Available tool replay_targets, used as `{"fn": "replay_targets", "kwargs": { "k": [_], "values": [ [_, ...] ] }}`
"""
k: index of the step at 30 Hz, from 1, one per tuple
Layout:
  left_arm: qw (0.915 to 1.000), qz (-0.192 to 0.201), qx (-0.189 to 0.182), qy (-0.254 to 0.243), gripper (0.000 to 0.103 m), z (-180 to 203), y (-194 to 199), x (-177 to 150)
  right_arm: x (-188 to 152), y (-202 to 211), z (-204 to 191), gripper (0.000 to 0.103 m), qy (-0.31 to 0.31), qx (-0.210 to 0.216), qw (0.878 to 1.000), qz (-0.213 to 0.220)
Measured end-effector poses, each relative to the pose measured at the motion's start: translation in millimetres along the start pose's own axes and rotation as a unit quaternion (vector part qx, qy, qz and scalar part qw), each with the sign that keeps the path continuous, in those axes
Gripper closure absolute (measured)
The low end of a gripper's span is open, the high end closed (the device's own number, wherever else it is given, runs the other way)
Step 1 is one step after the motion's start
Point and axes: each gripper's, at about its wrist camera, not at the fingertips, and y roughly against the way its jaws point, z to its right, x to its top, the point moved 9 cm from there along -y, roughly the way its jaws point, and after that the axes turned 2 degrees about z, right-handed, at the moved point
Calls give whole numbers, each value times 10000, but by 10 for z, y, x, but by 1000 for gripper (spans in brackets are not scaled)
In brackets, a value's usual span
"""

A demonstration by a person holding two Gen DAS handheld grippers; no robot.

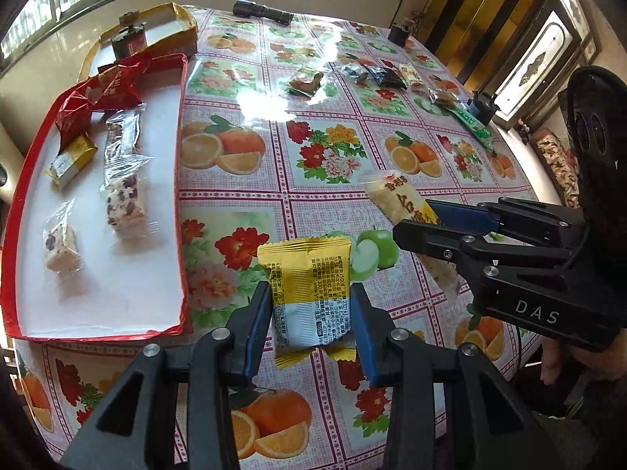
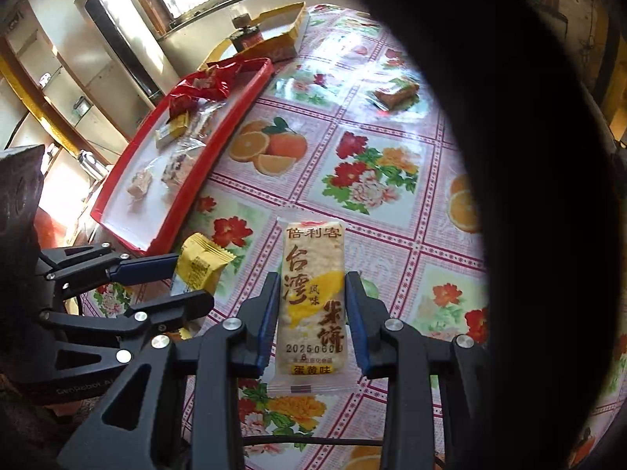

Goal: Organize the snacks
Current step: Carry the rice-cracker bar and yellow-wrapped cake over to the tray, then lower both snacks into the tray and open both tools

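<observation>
Table with fruit-and-flower cloth; red tray at its left edge holds several wrapped snacks. Left gripper pinches a yellow-and-white packet, held clear above the cloth. Right gripper pinches a long rice cracker bar, just beside the left one.

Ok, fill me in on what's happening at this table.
A person is sorting snacks with a handheld gripper in each hand. The left gripper is shut on a yellow and white snack packet, and the right gripper is shut on a long rice cracker packet, both held above the flowered tablecloth. The red tray beside them already holds several snacks, and more packets lie on the table's far side.
</observation>
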Motion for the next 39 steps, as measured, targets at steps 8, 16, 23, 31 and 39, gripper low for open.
{"fn": "replay_targets", "kwargs": {
  "k": [8,16,23,31,39],
  "values": [
    [9988,317,73,354,64,-323,261,114,364,11,-370,68,285,251,9991,200],
    [9951,602,342,707,64,-820,528,214,696,-84,-861,68,660,598,9956,302],
    [9877,615,857,1152,64,-1492,599,240,923,-413,-1304,68,922,927,9913,170],
    [9812,449,1229,1421,64,-1982,485,199,886,-863,-1631,68,764,1327,9876,-345],
    [9806,344,1354,1375,63,-2149,311,317,998,-1133,-1751,68,852,1062,9900,-381]
  ]
}}
